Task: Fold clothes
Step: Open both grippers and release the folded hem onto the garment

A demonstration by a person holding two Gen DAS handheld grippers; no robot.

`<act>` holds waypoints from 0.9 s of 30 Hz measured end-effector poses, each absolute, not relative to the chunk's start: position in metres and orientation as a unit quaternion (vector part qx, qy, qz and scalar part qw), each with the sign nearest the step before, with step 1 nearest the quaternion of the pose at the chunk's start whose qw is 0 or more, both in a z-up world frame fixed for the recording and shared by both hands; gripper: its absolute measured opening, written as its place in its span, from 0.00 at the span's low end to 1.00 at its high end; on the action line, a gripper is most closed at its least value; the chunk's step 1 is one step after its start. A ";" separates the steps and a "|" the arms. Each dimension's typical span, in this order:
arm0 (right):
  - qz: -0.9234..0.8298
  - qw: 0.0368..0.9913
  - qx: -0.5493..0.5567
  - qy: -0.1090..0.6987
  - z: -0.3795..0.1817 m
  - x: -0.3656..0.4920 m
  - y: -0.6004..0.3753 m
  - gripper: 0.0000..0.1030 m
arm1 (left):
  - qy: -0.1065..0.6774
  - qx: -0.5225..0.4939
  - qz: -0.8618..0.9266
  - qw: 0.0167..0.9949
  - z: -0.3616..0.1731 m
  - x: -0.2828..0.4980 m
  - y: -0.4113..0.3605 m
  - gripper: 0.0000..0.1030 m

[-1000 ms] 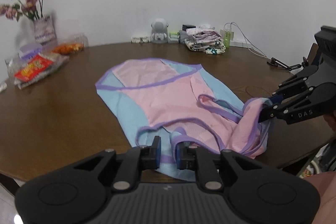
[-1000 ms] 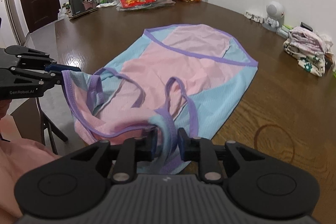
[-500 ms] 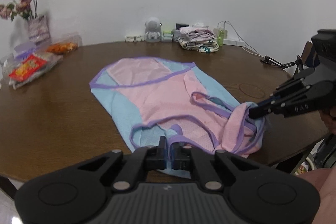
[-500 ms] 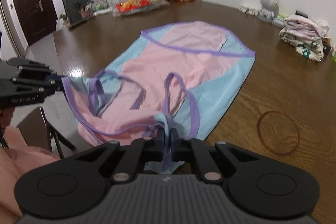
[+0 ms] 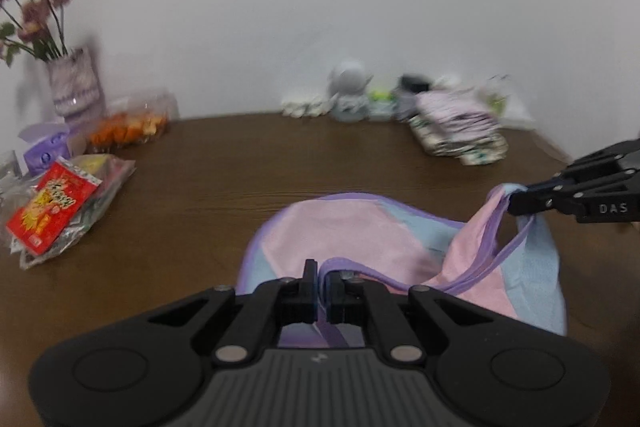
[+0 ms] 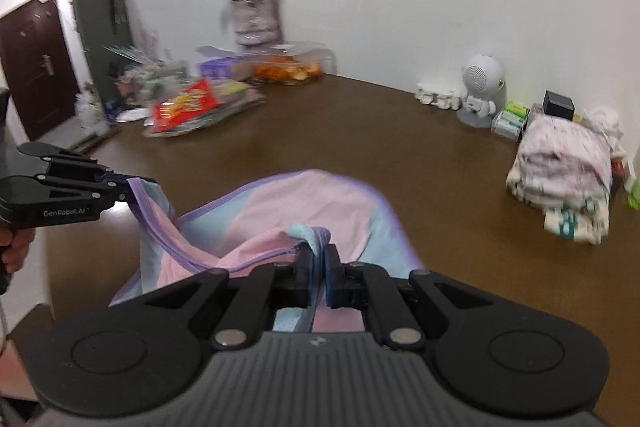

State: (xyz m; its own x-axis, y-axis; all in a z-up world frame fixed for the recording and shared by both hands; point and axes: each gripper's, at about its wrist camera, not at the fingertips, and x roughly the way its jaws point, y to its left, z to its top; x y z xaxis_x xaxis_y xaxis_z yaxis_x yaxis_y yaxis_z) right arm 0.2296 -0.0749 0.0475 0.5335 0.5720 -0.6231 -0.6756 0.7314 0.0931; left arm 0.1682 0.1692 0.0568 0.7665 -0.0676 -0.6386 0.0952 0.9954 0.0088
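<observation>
A pink and light-blue garment with purple trim (image 5: 352, 231) lies on the brown table (image 5: 224, 187), its near end lifted. My left gripper (image 5: 319, 273) is shut on the garment's near purple edge. My right gripper (image 6: 319, 259) is shut on the other near corner; it also shows in the left wrist view (image 5: 516, 201), holding the cloth up. The garment also shows in the right wrist view (image 6: 304, 203), with the left gripper (image 6: 126, 187) pinching its raised corner at the left.
A stack of folded clothes (image 5: 460, 133) sits at the far right by the wall, also in the right wrist view (image 6: 568, 167). A small white robot figure (image 5: 350, 93), a flower vase (image 5: 74, 87) and snack bags (image 5: 52, 203) stand along the far and left sides.
Both grippers closed on the garment's near corners, then lifted them and carried them forward over the garment toward the far end. The flat garment now looks much shorter.
</observation>
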 end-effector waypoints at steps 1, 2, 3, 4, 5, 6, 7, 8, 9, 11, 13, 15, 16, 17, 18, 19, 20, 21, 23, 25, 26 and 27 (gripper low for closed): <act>0.351 0.871 -0.088 0.331 0.044 0.247 -0.064 0.05 | 0.350 0.021 -0.033 0.936 0.053 0.189 0.171 0.03; 0.344 0.871 -0.092 0.338 0.037 0.266 -0.053 0.05 | 0.361 0.025 -0.023 0.932 0.048 0.208 0.173 0.03; 0.339 0.870 -0.094 0.347 0.029 0.281 -0.044 0.05 | 0.372 0.025 -0.014 0.928 0.042 0.226 0.176 0.03; 0.333 0.868 -0.097 0.355 0.021 0.296 -0.036 0.05 | 0.383 0.023 -0.008 0.923 0.035 0.242 0.179 0.03; 0.327 0.867 -0.100 0.363 0.012 0.310 -0.027 0.05 | 0.394 0.021 -0.002 0.919 0.028 0.258 0.182 0.03; 0.323 0.866 -0.101 0.369 0.005 0.318 -0.022 0.05 | 0.403 0.015 0.002 0.915 0.022 0.269 0.190 0.03; 0.319 0.865 -0.102 0.375 -0.002 0.326 -0.017 0.05 | 0.409 0.008 0.002 0.913 0.016 0.277 0.194 0.03; 0.315 0.863 -0.103 0.380 -0.010 0.334 -0.012 0.05 | 0.415 0.001 0.003 0.910 0.011 0.285 0.199 0.03; 0.311 0.862 -0.104 0.386 -0.017 0.342 -0.007 0.05 | 0.421 -0.007 0.004 0.907 0.006 0.292 0.203 0.03; 0.306 0.861 -0.101 0.393 -0.027 0.351 -0.004 0.05 | 0.431 -0.021 0.000 0.902 -0.001 0.301 0.211 0.06; 0.301 0.861 -0.094 0.400 -0.035 0.357 -0.004 0.07 | 0.438 -0.034 -0.004 0.899 -0.005 0.304 0.215 0.18; 0.294 0.857 -0.086 0.413 -0.042 0.363 -0.006 0.21 | 0.444 -0.047 -0.008 0.895 -0.010 0.308 0.220 0.36; 0.293 0.856 -0.081 0.419 -0.045 0.366 -0.007 0.38 | 0.447 -0.054 -0.010 0.893 -0.012 0.310 0.222 0.46; 0.289 0.858 -0.075 0.419 -0.045 0.366 -0.010 0.51 | 0.447 -0.065 -0.008 0.892 -0.011 0.308 0.225 0.52; 0.290 0.859 -0.067 0.416 -0.043 0.365 -0.015 0.55 | 0.447 -0.076 -0.006 0.891 -0.010 0.307 0.228 0.58; 0.290 0.861 -0.058 0.414 -0.041 0.364 -0.019 0.64 | 0.447 -0.087 -0.004 0.890 -0.009 0.305 0.232 0.65; 0.291 0.862 -0.050 0.412 -0.039 0.363 -0.024 0.71 | 0.447 -0.098 -0.002 0.889 -0.008 0.304 0.235 0.69; 0.295 0.864 -0.038 0.406 -0.033 0.360 -0.032 0.73 | 0.445 -0.103 0.003 0.889 -0.005 0.300 0.237 0.76; 0.304 0.866 -0.014 0.396 -0.023 0.353 -0.047 0.79 | 0.435 -0.110 0.006 0.894 0.003 0.288 0.241 0.78; 0.313 0.869 0.000 0.384 -0.012 0.341 -0.064 0.83 | 0.424 -0.116 0.003 0.898 0.010 0.273 0.245 0.79; 0.317 0.870 0.005 0.378 -0.006 0.334 -0.072 0.85 | 0.417 -0.121 -0.001 0.901 0.014 0.264 0.245 0.79; 0.320 0.871 0.007 0.372 -0.002 0.327 -0.081 0.86 | 0.410 -0.121 -0.005 0.904 0.017 0.254 0.245 0.79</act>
State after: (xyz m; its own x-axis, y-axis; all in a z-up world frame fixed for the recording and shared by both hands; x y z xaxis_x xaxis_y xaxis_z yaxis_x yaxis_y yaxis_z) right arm 0.3269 -0.0807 -0.0022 0.5191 0.5627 -0.6433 -0.5525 0.7952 0.2498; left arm 0.2541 0.2445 0.0165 0.6643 -0.1082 -0.7396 -0.0893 0.9709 -0.2222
